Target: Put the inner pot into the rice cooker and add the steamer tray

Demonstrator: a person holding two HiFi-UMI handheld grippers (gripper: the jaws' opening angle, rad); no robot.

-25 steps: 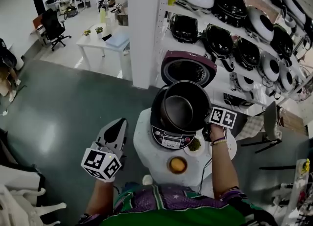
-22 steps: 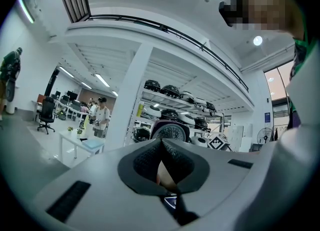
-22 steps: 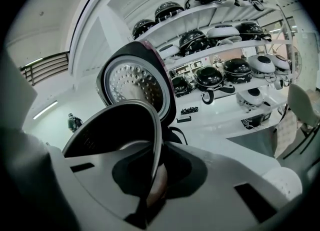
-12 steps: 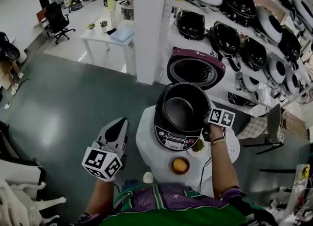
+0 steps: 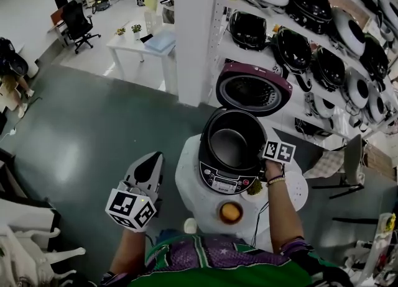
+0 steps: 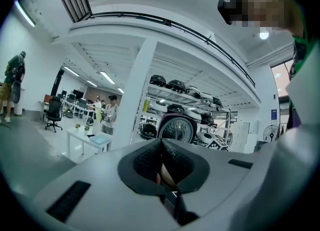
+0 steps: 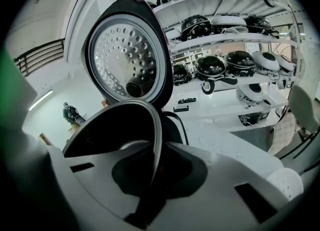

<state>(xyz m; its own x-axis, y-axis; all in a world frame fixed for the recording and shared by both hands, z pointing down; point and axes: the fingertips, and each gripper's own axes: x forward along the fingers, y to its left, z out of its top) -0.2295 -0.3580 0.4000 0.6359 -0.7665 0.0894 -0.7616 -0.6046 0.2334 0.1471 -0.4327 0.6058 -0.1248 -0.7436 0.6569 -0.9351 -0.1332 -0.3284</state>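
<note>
Grey workshop floor, with white shelving of rice cookers (image 5: 323, 37) at the back and a small round white table (image 5: 186, 177) in front.

Against a second ago: inner pot (image 5: 231, 146) lower, no longer tilted above the rice cooker (image 5: 225, 183) but sunk into its body; right gripper (image 5: 266, 156) down with it. Left gripper (image 5: 151, 160) about where it was.

Right gripper angled downward at the pot's right edge, jaws pinched on the thin rim, one pad inside the wall and one outside. Cannot tell whether fully seated. Left gripper held level out over the floor, left of the table, jaws pressed together with nothing between them.

Maroon lid (image 5: 252, 90) standing open behind the pot, perforated inner plate (image 7: 125, 62) facing forward. Pot interior dark, seemingly empty. On the table in front of the cooker: small bowl (image 5: 231, 212) holding something orange, and beside it a small dish (image 5: 254, 187) holding something green.
</note>
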